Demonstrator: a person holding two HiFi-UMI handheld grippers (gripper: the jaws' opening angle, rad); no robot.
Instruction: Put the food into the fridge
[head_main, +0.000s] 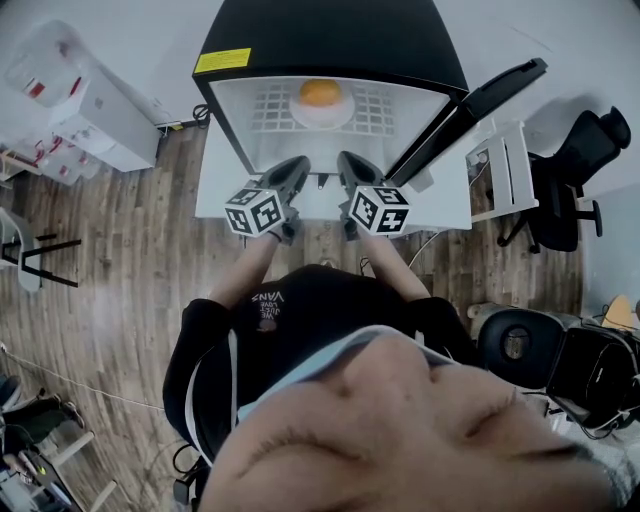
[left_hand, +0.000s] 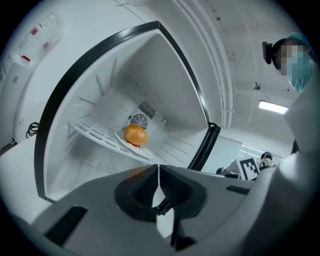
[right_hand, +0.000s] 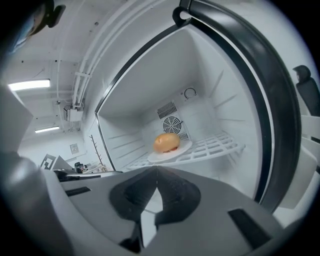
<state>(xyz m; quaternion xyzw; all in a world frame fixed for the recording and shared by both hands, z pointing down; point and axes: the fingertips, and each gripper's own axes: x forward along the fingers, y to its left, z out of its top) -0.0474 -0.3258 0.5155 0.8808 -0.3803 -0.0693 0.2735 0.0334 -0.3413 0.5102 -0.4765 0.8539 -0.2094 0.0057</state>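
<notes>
Since the food (head_main: 320, 93) already sits on the shelf (head_main: 268, 112) straight ahead, left tool (head_main: 296, 166) and right tool (head_main: 348, 162) are pinched together, empty; the open door (head_main: 470, 110) lies nearer the right tool.

**Head view:** camera above the person, facing steeply down onto the open fridge (head_main: 330, 40), with both grippers side by side before its opening. This is the widest and most distant view.

**Left gripper view:** camera behind the left gripper (left_hand: 158, 169), looking along its jaws into the cavity from near the opening.

**Right gripper view:** camera behind the right gripper (right_hand: 157, 172), facing the same cavity, equally near.

All three views share the shelf (head_main: 268, 112) and the bun (head_main: 320, 93). The two gripper views also share the rear fan grille (right_hand: 172, 124).
</notes>
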